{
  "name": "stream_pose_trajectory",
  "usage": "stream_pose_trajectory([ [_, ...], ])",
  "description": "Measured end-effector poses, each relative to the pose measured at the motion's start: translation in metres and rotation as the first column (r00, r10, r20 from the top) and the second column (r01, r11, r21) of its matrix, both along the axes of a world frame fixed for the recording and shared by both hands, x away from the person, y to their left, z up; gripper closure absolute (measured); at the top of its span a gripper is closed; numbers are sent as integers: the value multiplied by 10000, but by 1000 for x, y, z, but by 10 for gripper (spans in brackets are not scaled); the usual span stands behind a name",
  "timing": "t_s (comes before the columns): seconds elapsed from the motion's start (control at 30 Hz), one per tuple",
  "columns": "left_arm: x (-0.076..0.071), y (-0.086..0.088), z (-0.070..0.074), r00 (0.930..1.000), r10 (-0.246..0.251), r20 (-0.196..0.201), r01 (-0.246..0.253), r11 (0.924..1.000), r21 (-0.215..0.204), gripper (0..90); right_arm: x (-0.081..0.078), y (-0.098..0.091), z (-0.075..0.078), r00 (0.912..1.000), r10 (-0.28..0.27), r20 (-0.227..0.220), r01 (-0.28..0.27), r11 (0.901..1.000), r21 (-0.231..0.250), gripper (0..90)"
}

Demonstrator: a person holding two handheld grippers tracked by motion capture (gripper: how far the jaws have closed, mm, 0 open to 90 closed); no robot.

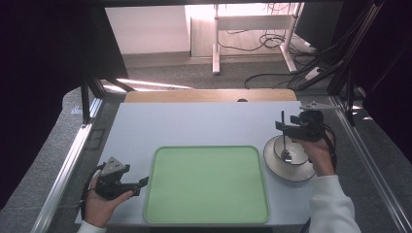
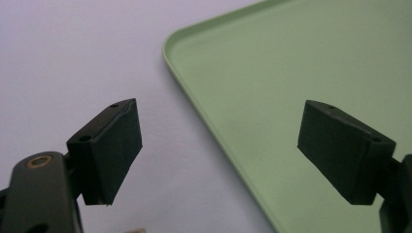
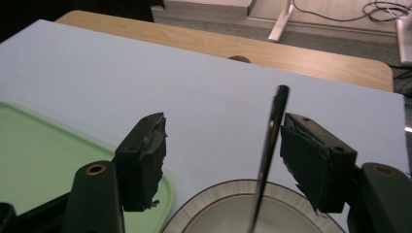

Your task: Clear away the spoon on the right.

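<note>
One green tray [image 1: 206,184], one plate [image 1: 273,165], one bowl [image 1: 296,148], one spoon [image 1: 285,145].

No legible text, label, brand, number or sign anywhere: none on the green tray [image 1: 206,184], the white bowl [image 1: 290,160], the spoon [image 3: 267,145], the pale blue table cover [image 1: 194,124], or either gripper's black body; surfaces plain throughout all three views.
</note>
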State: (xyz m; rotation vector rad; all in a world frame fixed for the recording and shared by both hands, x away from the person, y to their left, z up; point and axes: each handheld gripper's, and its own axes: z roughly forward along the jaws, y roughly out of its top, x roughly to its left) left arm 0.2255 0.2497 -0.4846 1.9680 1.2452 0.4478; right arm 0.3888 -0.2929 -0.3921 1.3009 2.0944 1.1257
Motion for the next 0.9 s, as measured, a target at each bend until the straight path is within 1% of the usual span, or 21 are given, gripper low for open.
stream_pose_trajectory([
  [0.17,0,0,-1,10000,32,-27,-32,10000,30,155,16,-6,-9,9989,-408,-227,405,9991,-145,330],
  [0.3,0,2,-1,10000,63,-27,-63,10000,39,155,27,-8,-18,9967,-657,-487,637,9971,-413,337],
  [0.5,1,3,-2,10000,82,-49,-82,9999,60,155,41,-8,-33,9914,-905,-941,852,9946,-593,381],
  [0.53,0,3,-2,10000,84,-48,-84,9999,62,155,43,-7,-36,9905,-915,-1028,855,9944,-618,395],
  [0.57,0,3,-2,10000,84,-47,-84,9999,63,155,46,-7,-40,9880,-948,-1222,865,9937,-716,416],
  [0.67,1,3,-2,10000,76,-62,-76,9999,79,155,48,-6,-45,9837,-1067,-1448,949,9918,-861,463],
  [0.77,1,3,-2,9999,74,-71,-73,9999,98,156,48,-7,-47,9821,-1060,-1560,926,9916,-906,532],
  [0.9,0,3,-2,10000,72,-50,-72,9999,88,155,48,-7,-48,9804,-987,-1704,857,9930,-817,641],
])
